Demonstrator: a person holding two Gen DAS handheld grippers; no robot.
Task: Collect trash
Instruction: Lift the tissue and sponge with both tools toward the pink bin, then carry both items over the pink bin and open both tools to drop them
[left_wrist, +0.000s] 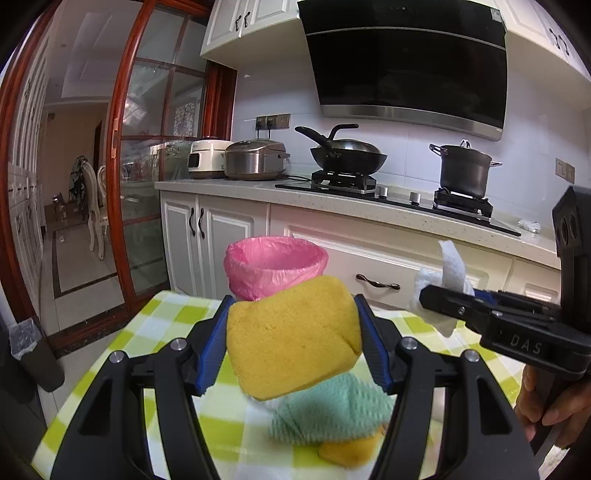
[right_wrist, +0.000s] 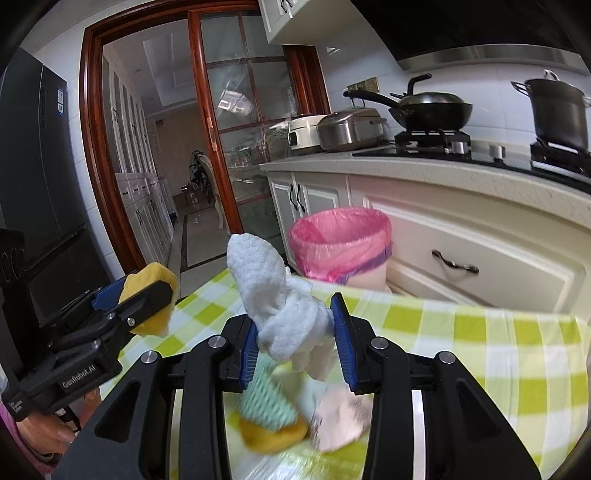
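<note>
Left wrist view: the left hand-held gripper (left_wrist: 293, 334) is clamped on a yellow sponge (left_wrist: 291, 338), its blue pads pressing the sponge's two sides, and the sponge hangs clear above the checked cloth (left_wrist: 122, 349) that covers the counter. To its right, the right hand-held gripper (left_wrist: 432, 301) is closed on a crumpled white tissue (left_wrist: 452, 267), whose loose end sticks up past the fingers; a hand (left_wrist: 554, 410) holds its grip.

The right wrist view confirms both grips: white tissue (right_wrist: 291, 317) pinched between the pads of the right hand-held gripper (right_wrist: 295, 332), and the sponge (right_wrist: 153, 299) in the left hand-held gripper (right_wrist: 147, 299) off to the side.

The pink-lined bin (left_wrist: 275, 266) stands at the far edge of the counter, beyond both loads, its mouth open. Lying below on the cloth are a green ribbed cloth (right_wrist: 266, 406), a second yellow piece (right_wrist: 273, 434) under it and a pale crumpled wad (right_wrist: 340, 421) beside them.

The step in hand looks like the carry: two pieces picked up, neither yet over the bin. Next, each load needs to travel forward until it is above the pink rim before the pads part, one at a time so the grippers do not crowd each other. The items on the cloth remain to be collected.
</note>
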